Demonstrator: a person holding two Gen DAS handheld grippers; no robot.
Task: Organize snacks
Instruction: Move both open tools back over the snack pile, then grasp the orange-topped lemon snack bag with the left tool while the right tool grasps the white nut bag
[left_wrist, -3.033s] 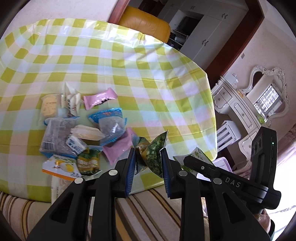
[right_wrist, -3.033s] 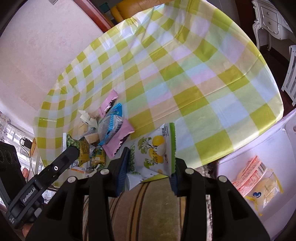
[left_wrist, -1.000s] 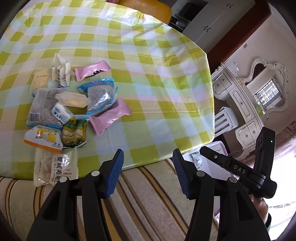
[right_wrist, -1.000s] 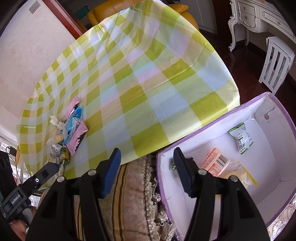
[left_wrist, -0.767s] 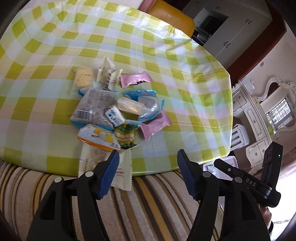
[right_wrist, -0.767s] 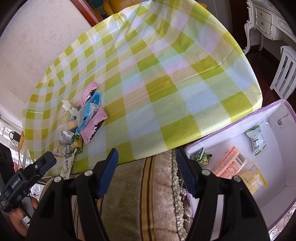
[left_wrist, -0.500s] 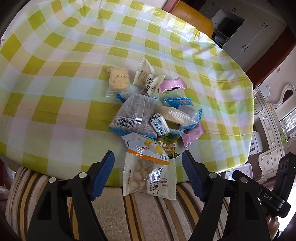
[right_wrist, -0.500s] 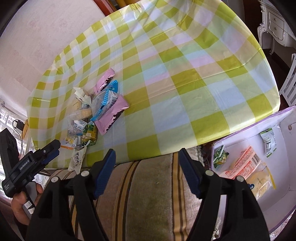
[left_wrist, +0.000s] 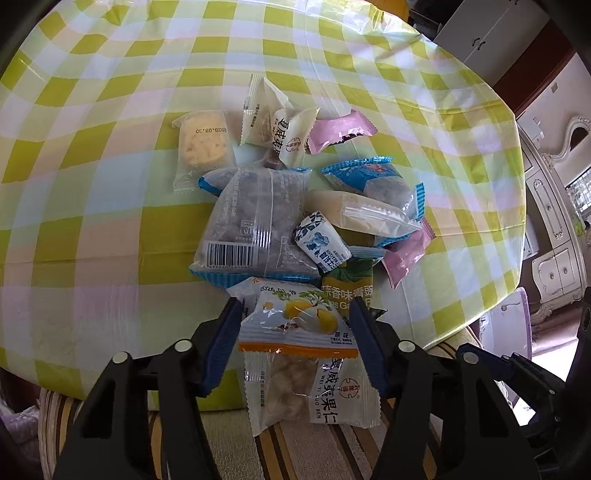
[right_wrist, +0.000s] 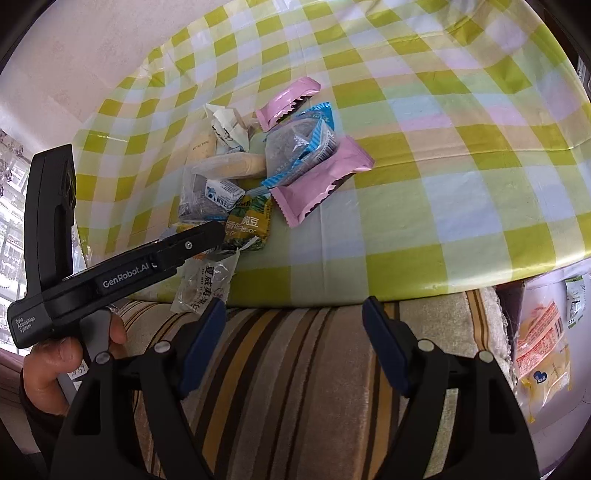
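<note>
Left wrist view: your left gripper (left_wrist: 295, 343) straddles the lemon packet (left_wrist: 295, 325) at the 6 o'clock edge of the snack pile (left_wrist: 280, 206). Its jaws are closing with the packet between them; whether the pads already press on it cannot be told. A clear nut packet (left_wrist: 314, 391) lies under the lemon one and overhangs the table edge. The step in hand looks like the pick-up of the next snack. The next move calls for a firm pinch on the lemon packet alone, then a lift clear of the nut packet beneath.

Right wrist view: your right gripper (right_wrist: 291, 343) hovers over the striped cushion (right_wrist: 295, 369), jaws opening and nothing between them. The pile lies at 11 o'clock, the pink wrapper (right_wrist: 317, 184) its nearest loose piece. The bin (right_wrist: 543, 332), at 3 o'clock, already holds a few packets, so sorting is likely partway done.

Surface and room: a round table under a glossy green-and-yellow checked cloth (right_wrist: 443, 129); white cupboards (left_wrist: 491, 33) at 1 o'clock in the left view.
</note>
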